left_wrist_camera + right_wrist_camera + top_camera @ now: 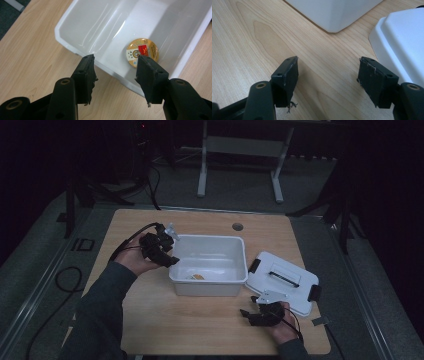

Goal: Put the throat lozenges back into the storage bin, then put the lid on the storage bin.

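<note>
Nearest to the person, the right gripper (256, 315) rests low over the pale wooden table (165, 320) with its jaws spread wide and nothing between them. Just right of it lies the flat white plastic lid with black clips (282, 281), and in the right gripper view the lid's rounded edge sits close beside one jaw. If that hand swings right carelessly, I'd expect it to knock the lid and slide it toward the table's edge.

Farther in, the white rectangular plastic bin (209, 265) stands near the middle of the table, open on top. On its floor, toward the near wall, lies the small round gold tin with a red label (142, 51), flat on its back.

At the bin's left rim the left gripper (167, 255) hovers, jaws parted and empty, tilted down toward the inside. In the left gripper view the rim runs between the jaws, and the tin lies beyond and below, partly hidden by one jaw. The risk, as I judge it, is that a jaw catches the rim on the way down and tips or shoves the light bin. The tin also lies flat, so the jaws might skid off its low edge.
</note>
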The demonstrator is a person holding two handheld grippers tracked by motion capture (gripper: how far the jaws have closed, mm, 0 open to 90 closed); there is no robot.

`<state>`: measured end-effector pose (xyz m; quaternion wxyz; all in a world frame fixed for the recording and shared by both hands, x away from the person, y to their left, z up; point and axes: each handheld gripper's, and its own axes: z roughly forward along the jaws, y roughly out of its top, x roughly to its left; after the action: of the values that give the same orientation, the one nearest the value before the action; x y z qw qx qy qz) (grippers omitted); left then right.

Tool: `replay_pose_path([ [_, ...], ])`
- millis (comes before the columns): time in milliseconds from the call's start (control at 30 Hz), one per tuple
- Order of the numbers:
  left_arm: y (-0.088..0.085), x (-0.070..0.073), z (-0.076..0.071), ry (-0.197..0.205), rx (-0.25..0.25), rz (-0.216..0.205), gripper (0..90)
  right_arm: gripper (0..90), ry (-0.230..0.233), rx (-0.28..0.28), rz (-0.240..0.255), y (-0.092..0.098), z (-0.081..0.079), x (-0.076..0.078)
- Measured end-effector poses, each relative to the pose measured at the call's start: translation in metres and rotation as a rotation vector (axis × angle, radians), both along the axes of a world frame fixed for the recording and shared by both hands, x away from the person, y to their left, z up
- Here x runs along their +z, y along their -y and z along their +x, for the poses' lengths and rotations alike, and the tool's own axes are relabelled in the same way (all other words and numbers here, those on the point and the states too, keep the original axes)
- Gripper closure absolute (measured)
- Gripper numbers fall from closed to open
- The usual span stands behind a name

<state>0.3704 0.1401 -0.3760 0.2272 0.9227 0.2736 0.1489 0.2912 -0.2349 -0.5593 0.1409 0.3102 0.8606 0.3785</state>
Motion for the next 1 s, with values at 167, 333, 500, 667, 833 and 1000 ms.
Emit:
replay_pose_path([
  [167, -0.003, 0.004, 0.0, 0.02, 0.021, -0.023, 53.1, 32.1, 0.0, 0.0, 0.0, 0.0, 0.0, 0.0],
  [333, -0.004, 0.004, 0.001, 0.04, 0.036, -0.031, 52.8, 32.0, -0.001, 0.001, 0.0, 0.0, 0.0, 0.0],
  [500, -0.007, 0.005, -0.001, 0.062, 0.048, -0.054, 52.6, 32.0, 0.0, 0.001, 0.001, 0.0, 0.0, 0.0],
  [667, -0.014, 0.0, -0.003, 0.08, 0.075, -0.091, 52.8, 31.9, -0.001, 0.001, 0.0, 0.0, 0.0, 0.0],
  [833, -0.022, -0.006, -0.005, 0.087, 0.098, -0.115, 51.8, 32.0, 0.0, 0.002, 0.0, 0.0, 0.0, 0.0],
  [1000, -0.027, -0.012, -0.009, 0.115, 0.125, -0.13, 51.0, 31.9, 0.001, 0.002, 0.0, 0.0, 0.0, 0.0],
])
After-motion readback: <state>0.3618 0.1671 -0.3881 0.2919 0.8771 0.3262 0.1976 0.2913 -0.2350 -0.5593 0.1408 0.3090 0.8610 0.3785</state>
